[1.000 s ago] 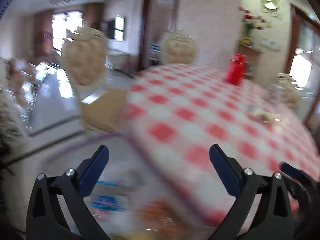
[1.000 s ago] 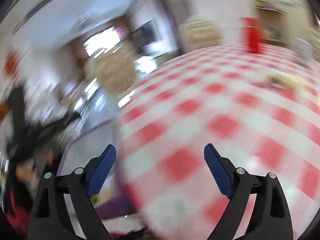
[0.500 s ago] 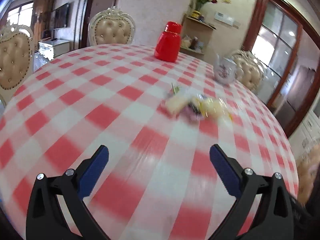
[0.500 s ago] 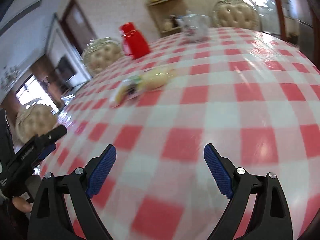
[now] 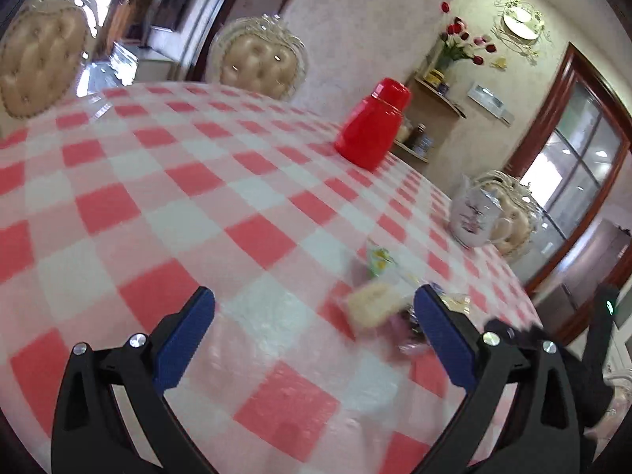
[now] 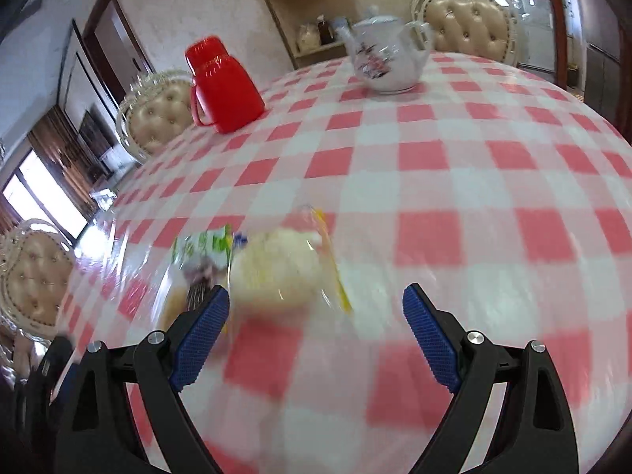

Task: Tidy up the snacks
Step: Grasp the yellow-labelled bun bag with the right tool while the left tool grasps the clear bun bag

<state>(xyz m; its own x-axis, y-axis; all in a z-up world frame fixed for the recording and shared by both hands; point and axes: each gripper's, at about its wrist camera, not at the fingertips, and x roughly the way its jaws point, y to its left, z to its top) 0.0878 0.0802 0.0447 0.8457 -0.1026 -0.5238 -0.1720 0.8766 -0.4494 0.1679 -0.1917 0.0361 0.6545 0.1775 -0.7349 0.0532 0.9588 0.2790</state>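
Note:
A small heap of wrapped snacks lies on the red-and-white checked tablecloth (image 5: 166, 181). In the right wrist view a pale bun in clear wrap (image 6: 282, 268) sits just ahead of my open right gripper (image 6: 316, 312), with a green-printed packet (image 6: 205, 249) to its left by the left finger. In the left wrist view a blurred pale bun (image 5: 373, 304) and a green packet (image 5: 379, 260) lie ahead and right of centre of my open left gripper (image 5: 314, 316), close to its right finger. Both grippers hold nothing.
A red lidded jug (image 5: 373, 134) stands at the far side of the round table, and a white floral teapot (image 6: 385, 61) near the far right edge. Tufted beige chairs (image 5: 258, 61) ring the table. A wall shelf (image 6: 312, 15) stands behind.
Both grippers have swung from the table's edge and floor to over the tabletop and moved closer to the snack heap, which now lies just in front of the fingers. Both stay open.

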